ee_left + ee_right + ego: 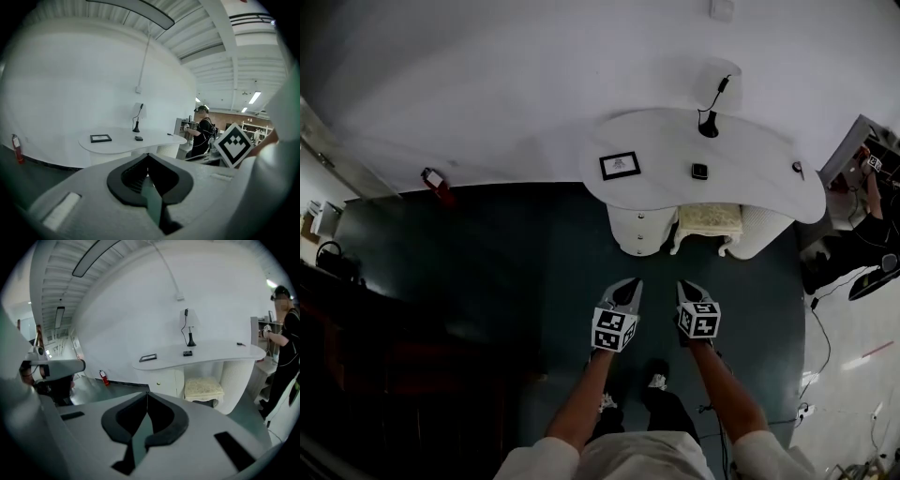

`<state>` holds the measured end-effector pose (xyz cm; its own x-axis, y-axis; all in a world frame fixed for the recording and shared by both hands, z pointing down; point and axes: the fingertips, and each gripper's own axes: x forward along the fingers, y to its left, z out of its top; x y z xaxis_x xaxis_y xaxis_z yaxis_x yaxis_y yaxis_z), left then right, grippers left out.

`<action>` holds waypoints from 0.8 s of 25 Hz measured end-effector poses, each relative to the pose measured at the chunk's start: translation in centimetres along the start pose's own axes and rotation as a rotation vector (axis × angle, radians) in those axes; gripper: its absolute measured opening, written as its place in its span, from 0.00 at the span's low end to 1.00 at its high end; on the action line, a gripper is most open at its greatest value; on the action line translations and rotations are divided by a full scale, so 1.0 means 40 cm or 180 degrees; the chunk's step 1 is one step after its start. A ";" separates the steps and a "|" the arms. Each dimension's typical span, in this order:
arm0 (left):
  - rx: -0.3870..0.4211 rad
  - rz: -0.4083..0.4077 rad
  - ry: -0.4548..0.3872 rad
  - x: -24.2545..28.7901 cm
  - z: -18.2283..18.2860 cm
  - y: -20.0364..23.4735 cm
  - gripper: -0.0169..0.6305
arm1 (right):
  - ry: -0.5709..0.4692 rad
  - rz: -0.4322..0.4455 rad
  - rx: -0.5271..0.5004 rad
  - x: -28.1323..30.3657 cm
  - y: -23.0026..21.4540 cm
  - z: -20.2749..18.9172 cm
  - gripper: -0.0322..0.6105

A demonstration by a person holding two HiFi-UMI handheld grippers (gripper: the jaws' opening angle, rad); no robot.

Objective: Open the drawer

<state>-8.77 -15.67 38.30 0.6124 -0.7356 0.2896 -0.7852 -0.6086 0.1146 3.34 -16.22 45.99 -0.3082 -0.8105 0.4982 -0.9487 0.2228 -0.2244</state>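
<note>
**Head view.** The person stands on the dark floor (487,281), well apart from the white desk (750,178) at one o'clock. The drawer (639,228) is in the rounded white cabinet under the desk's left end, just left of a cushioned stool (710,218). The left claw (627,287) and the right claw (688,287) are held side by side and point toward twelve o'clock at that cabinet. I judge this to be a carrying pose for the approach, since nothing is within reach. Both claws look pinched together and empty. A picture frame (619,165) lies on the desk. A fire extinguisher (437,184) stands by the wall at ten o'clock.

**Left gripper view.** The left claw (148,156) has its jaws closed tip to tip, with nothing between them. The desk (117,143) lies at eleven o'clock from the tips. Only this view shows the right claw's marker cube (233,144) close by at three o'clock, and another person (204,133) standing past the desk's far end. The drawer front cannot be made out here.

**Right gripper view.** The right claw (147,393) is likewise fully closed and holds nothing. This view gives what the others lack: the drawer (161,379) face-on, with a small round knob, at one o'clock just above the jaw tips. The stool (203,389) is at three o'clock. That knob is probably the place to take hold, and the jaws would have to part first.
</note>
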 end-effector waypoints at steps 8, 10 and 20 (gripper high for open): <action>0.0138 0.0288 0.0129 0.210 0.028 0.088 0.04 | 0.0078 0.0191 -0.0234 0.197 -0.064 0.026 0.08; 0.0126 0.0298 0.0110 0.241 0.017 0.104 0.04 | 0.0086 0.0208 -0.0168 0.243 -0.066 0.004 0.08; 0.0217 0.0207 -0.0258 0.392 -0.221 0.267 0.04 | -0.0255 0.0257 -0.0240 0.586 -0.044 -0.136 0.08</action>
<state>-8.37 -31.10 52.46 0.5680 -0.7941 0.2163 -0.8171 -0.5756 0.0325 -2.58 -32.66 62.60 -0.3801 -0.8283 0.4117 -0.9245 0.3268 -0.1960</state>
